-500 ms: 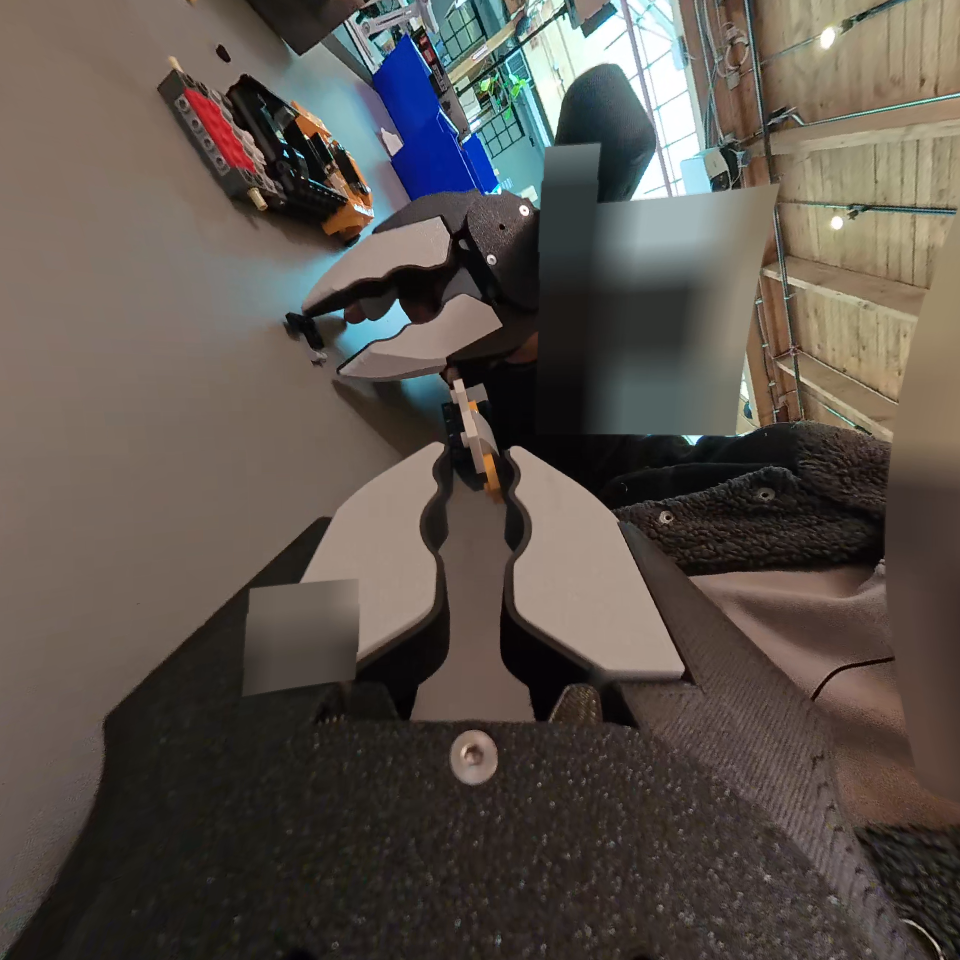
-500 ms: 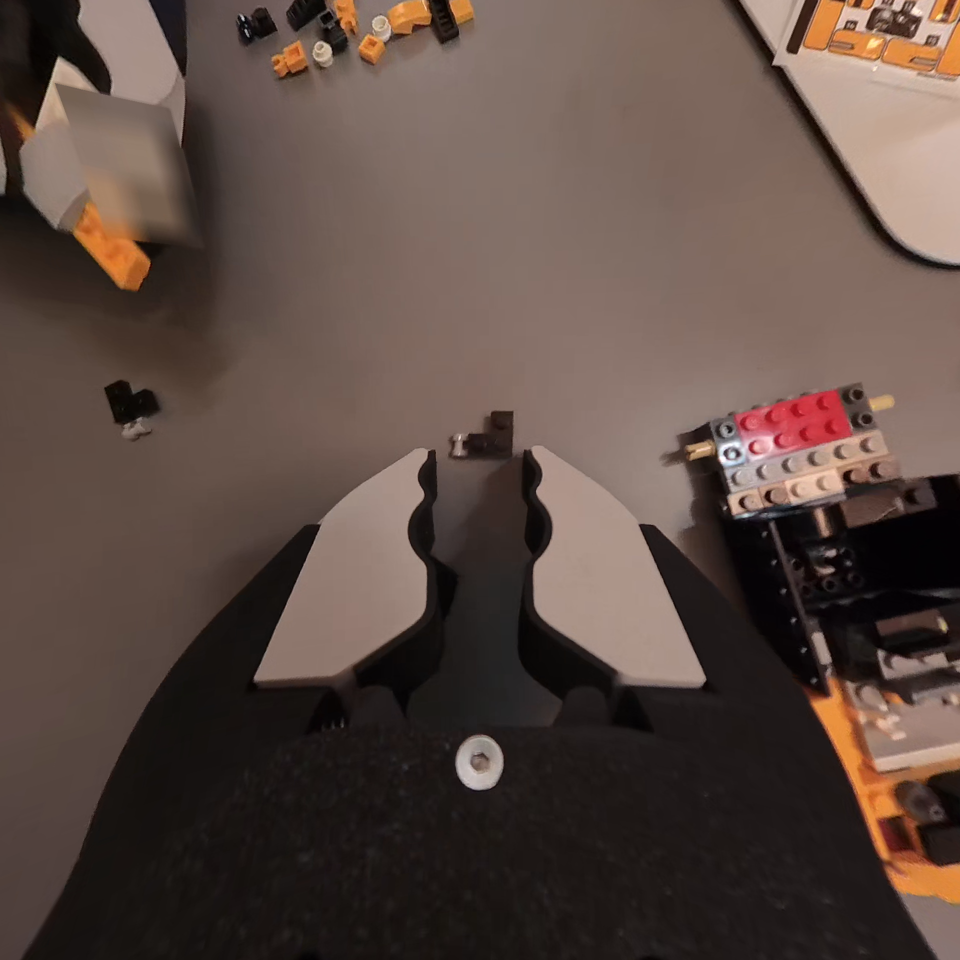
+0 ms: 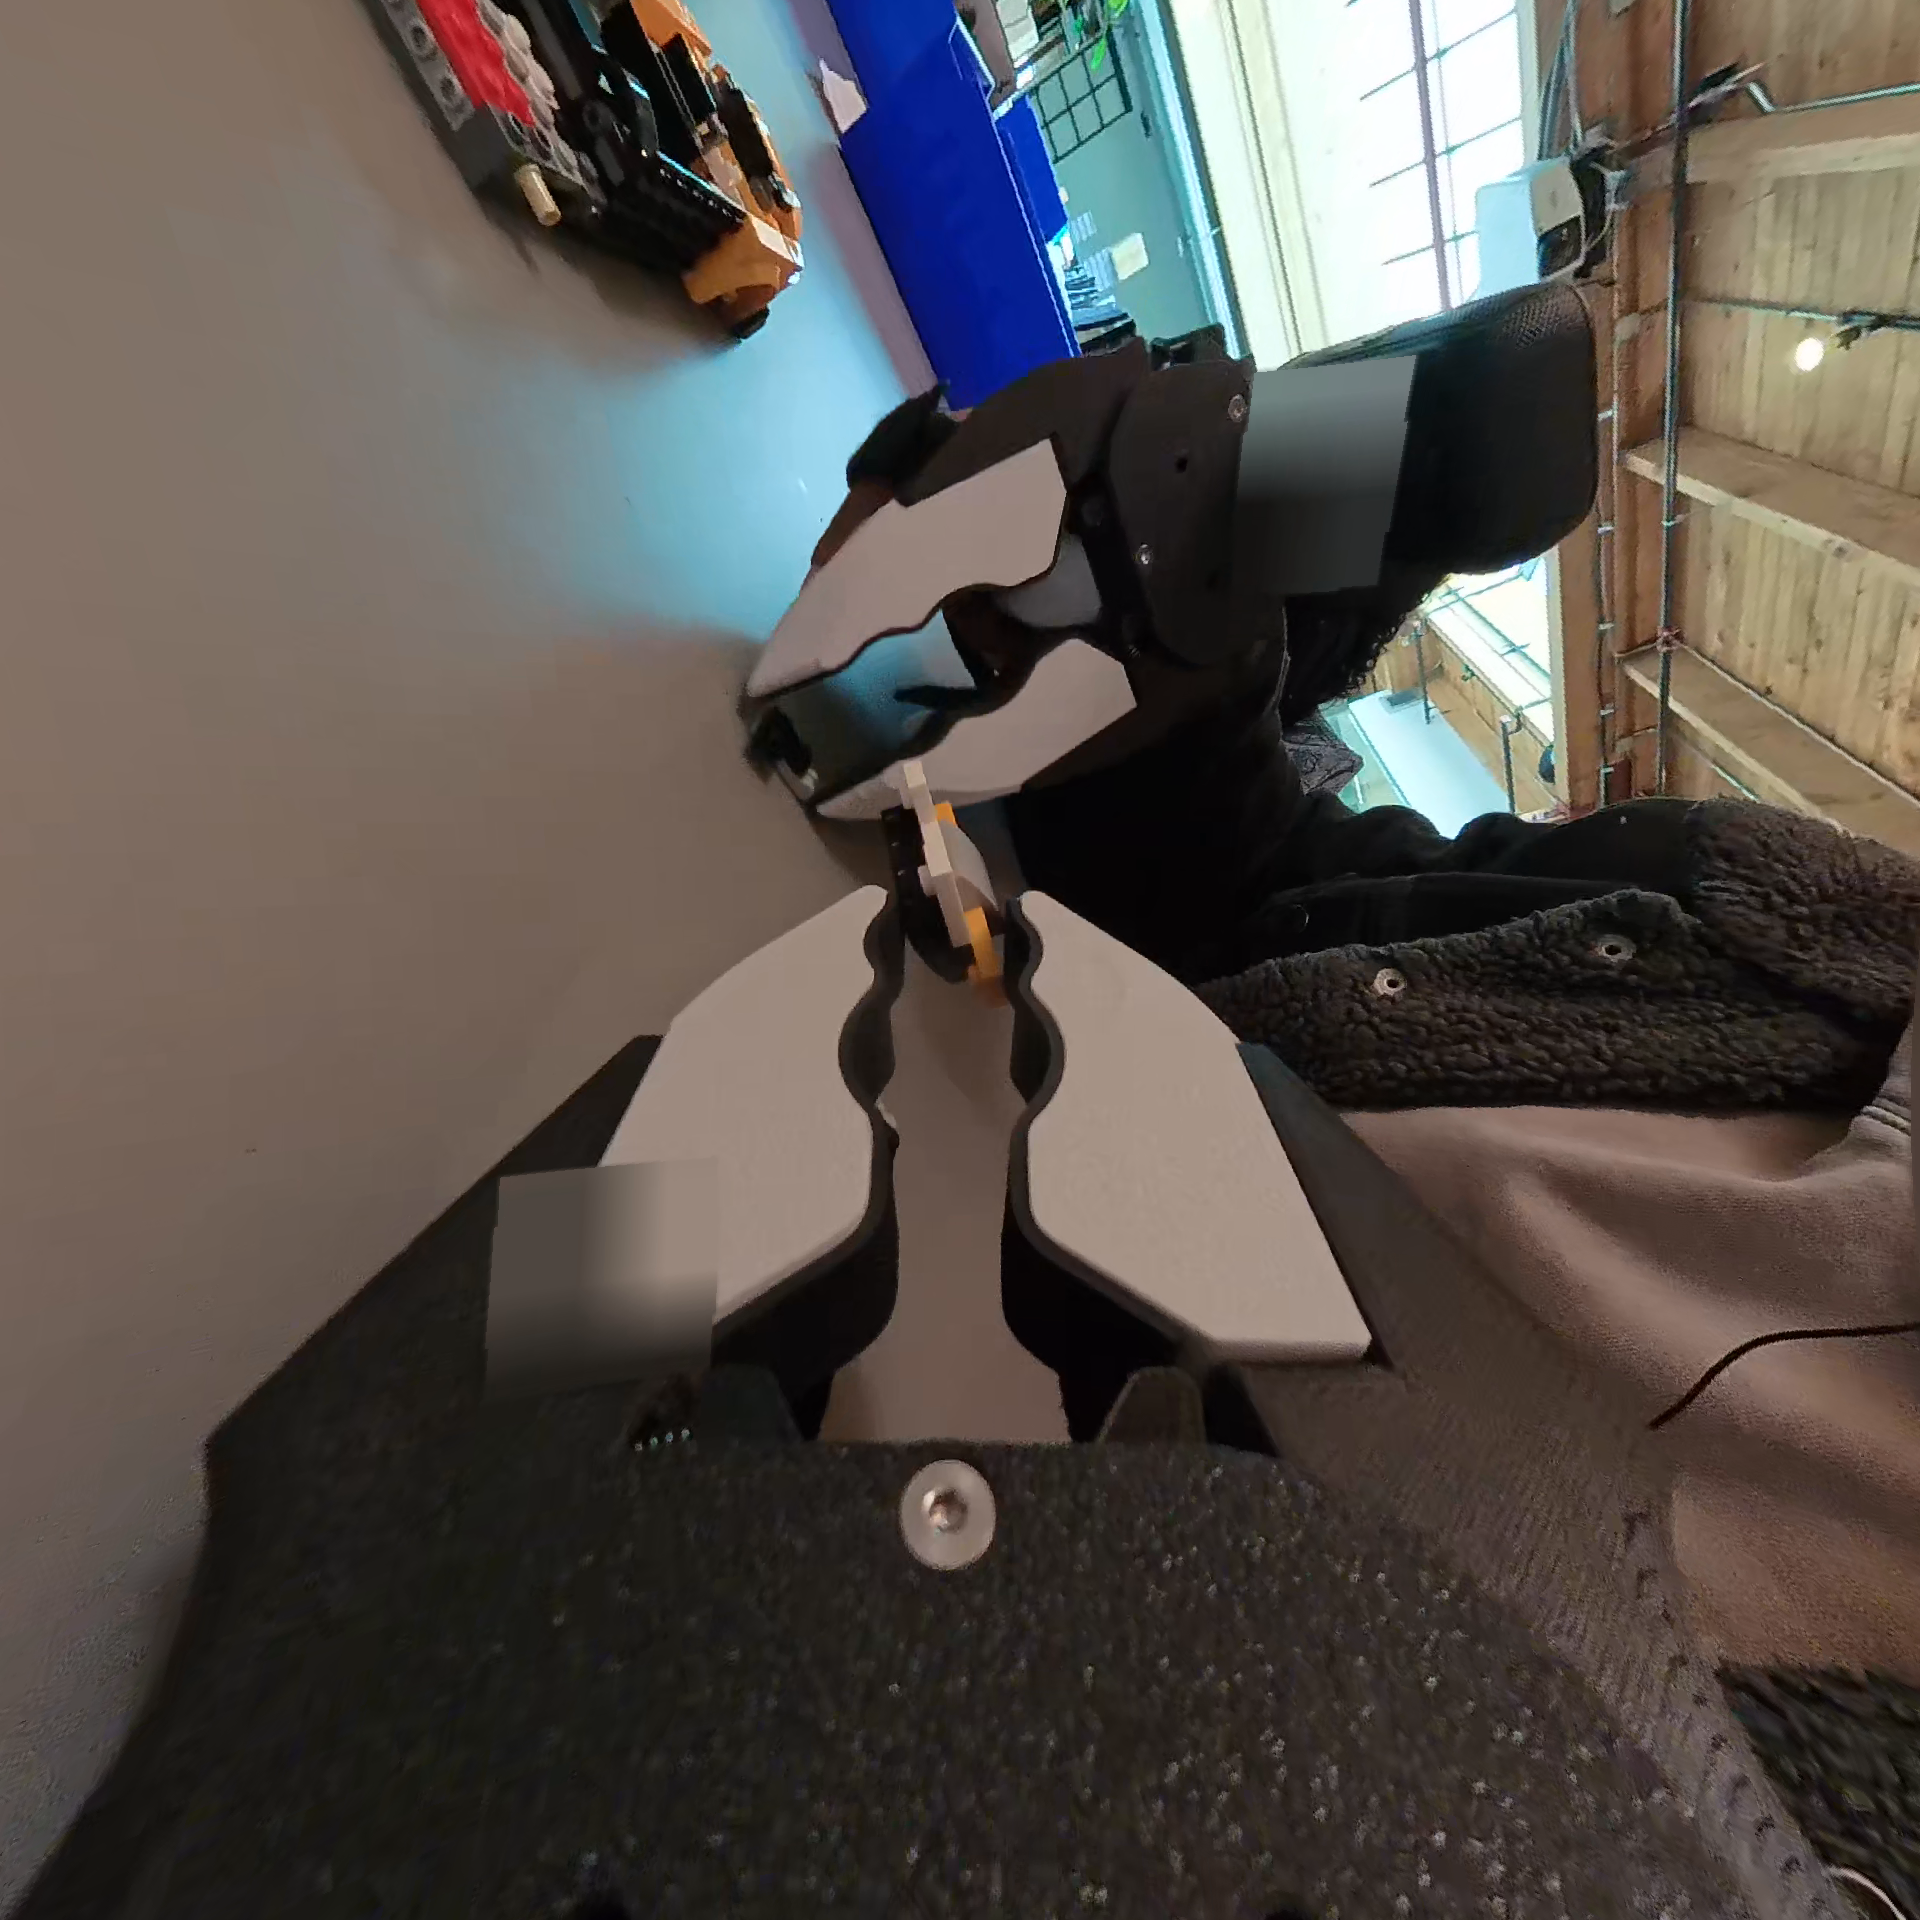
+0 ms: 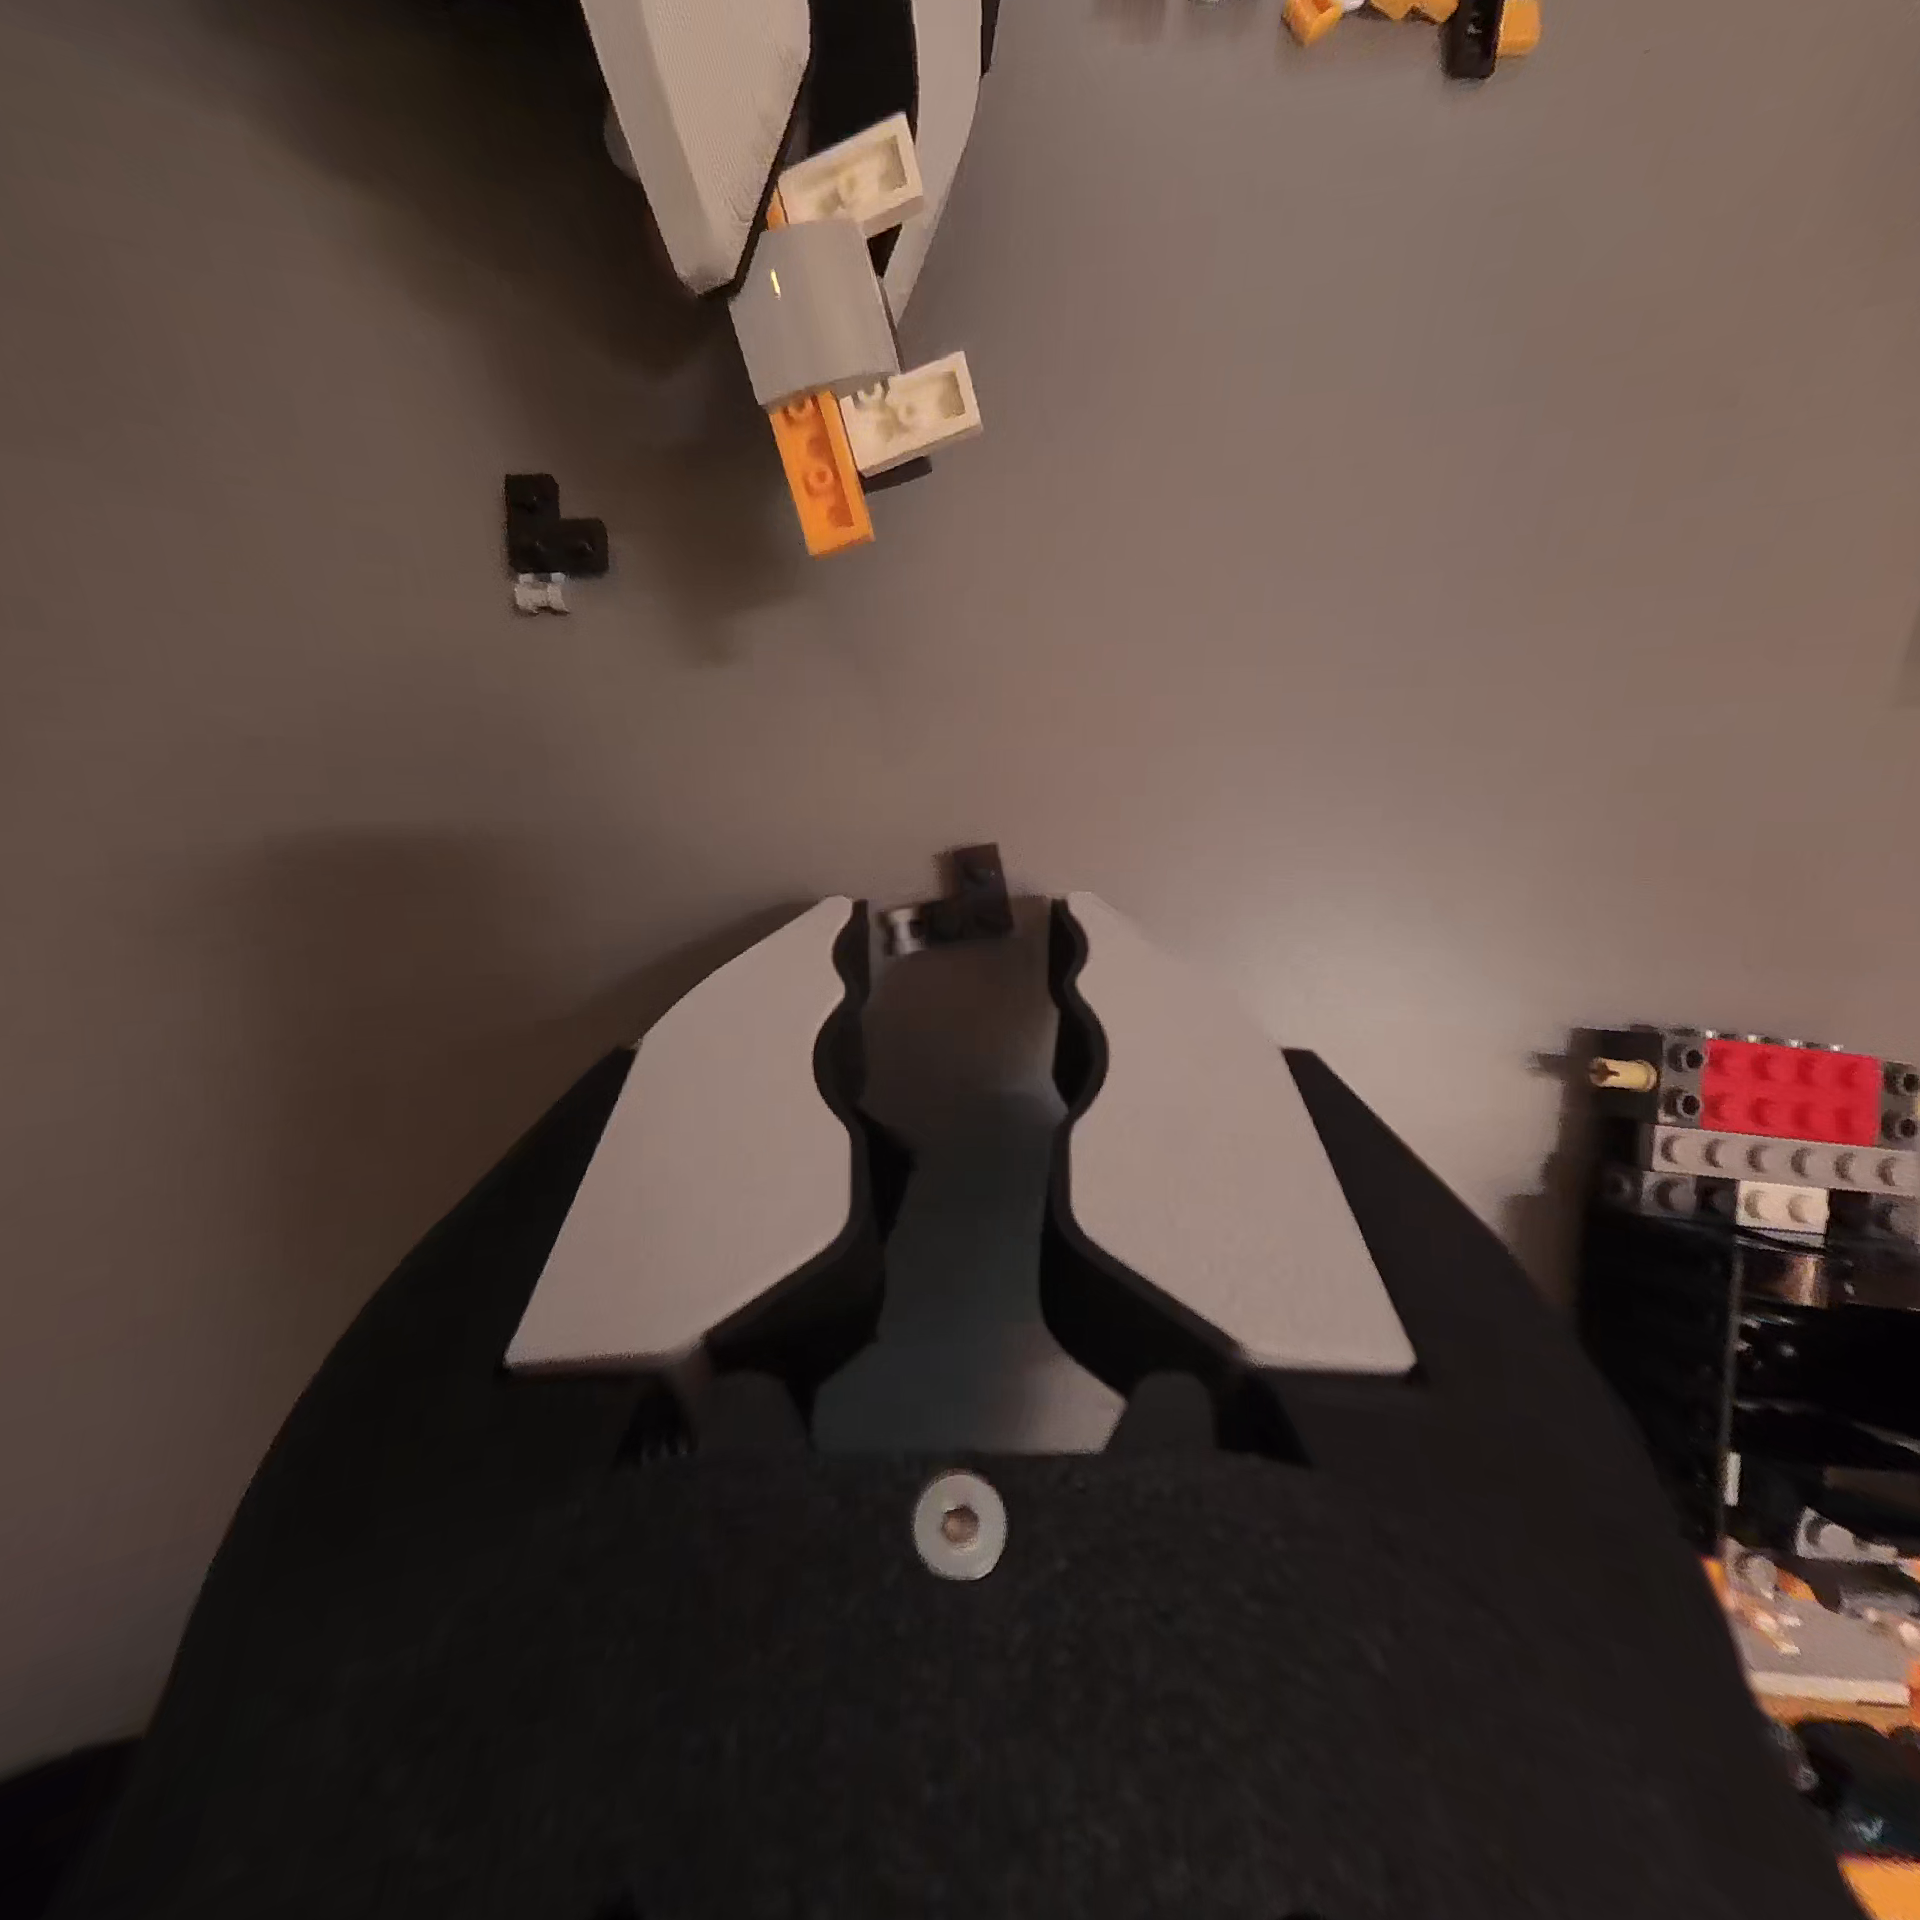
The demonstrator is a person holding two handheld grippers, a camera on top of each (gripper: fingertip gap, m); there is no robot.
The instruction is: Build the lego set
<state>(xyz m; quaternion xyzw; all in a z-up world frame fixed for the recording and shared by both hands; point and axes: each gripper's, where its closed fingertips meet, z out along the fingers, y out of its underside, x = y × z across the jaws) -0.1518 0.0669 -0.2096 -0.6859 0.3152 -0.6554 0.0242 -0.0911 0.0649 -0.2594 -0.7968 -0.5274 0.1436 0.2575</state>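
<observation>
My left gripper (image 3: 951, 920) is shut on a small sub-assembly (image 3: 940, 883) of black, white, grey and orange pieces, held above the grey table. It also shows at the top of the right wrist view (image 4: 821, 281), with the sub-assembly (image 4: 831, 343) sticking out of it. My right gripper (image 4: 956, 914) is open and low over the table. A small black L-shaped piece (image 4: 971, 904) with a grey clip lies between its fingertips. In the left wrist view the right gripper (image 3: 795, 743) sits just beyond the sub-assembly.
The part-built car (image 4: 1787, 1247), with red, grey, black and orange bricks, stands at the right; it also shows in the left wrist view (image 3: 665, 156). A second black L-shaped piece (image 4: 551, 525) lies at the left. Loose orange and black pieces (image 4: 1403, 21) lie at the far edge. There is about 8 centimetres between the tips of the two grippers.
My right gripper has moved forward, so the black L-shaped piece now lies between its tips. My left gripper has brought the sub-assembly closer to the right gripper.
</observation>
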